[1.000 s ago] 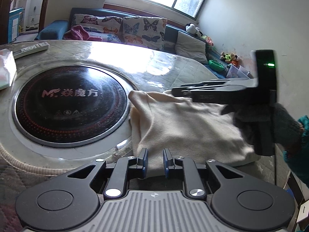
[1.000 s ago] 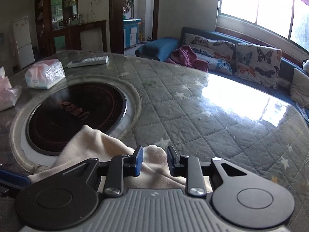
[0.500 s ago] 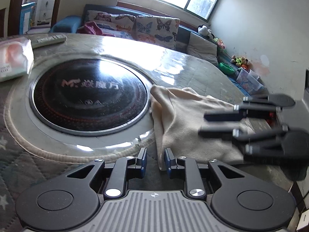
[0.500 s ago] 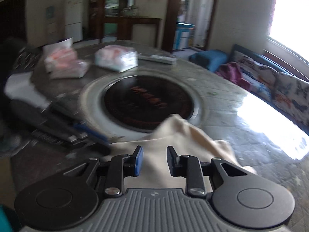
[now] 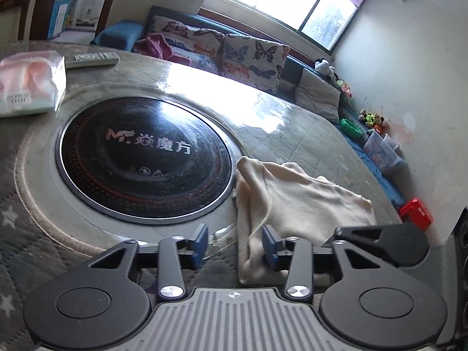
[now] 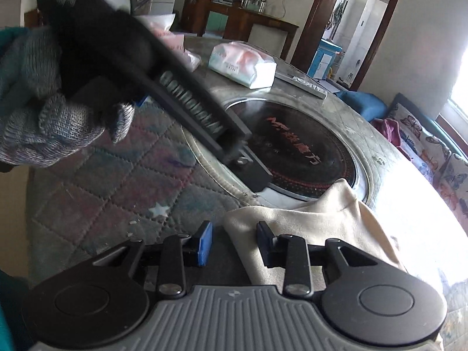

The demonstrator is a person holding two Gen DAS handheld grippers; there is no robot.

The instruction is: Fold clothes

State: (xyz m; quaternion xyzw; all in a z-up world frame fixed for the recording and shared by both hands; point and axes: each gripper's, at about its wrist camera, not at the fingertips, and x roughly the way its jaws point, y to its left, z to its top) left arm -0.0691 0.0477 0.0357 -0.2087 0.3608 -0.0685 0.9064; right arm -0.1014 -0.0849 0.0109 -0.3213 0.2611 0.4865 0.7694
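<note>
On the desk (image 5: 307,134), cloth (image 5: 292,201) near edge lies between both spread, empty tongs, left (image 5: 235,244) and right (image 6: 234,244), long axis running away.

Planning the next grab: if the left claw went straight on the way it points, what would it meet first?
Probably the cream garment: its near edge lies just inside the open left claw, beside the right pad. Left of that, only the quilted table cover and black hotplate lie ahead. Depth is uncertain.

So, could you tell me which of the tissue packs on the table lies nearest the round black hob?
The pink-and-white tissue pack beside the remote control; it sits at the hob's pale surround, while the others lie farther back, partly hidden.
</note>
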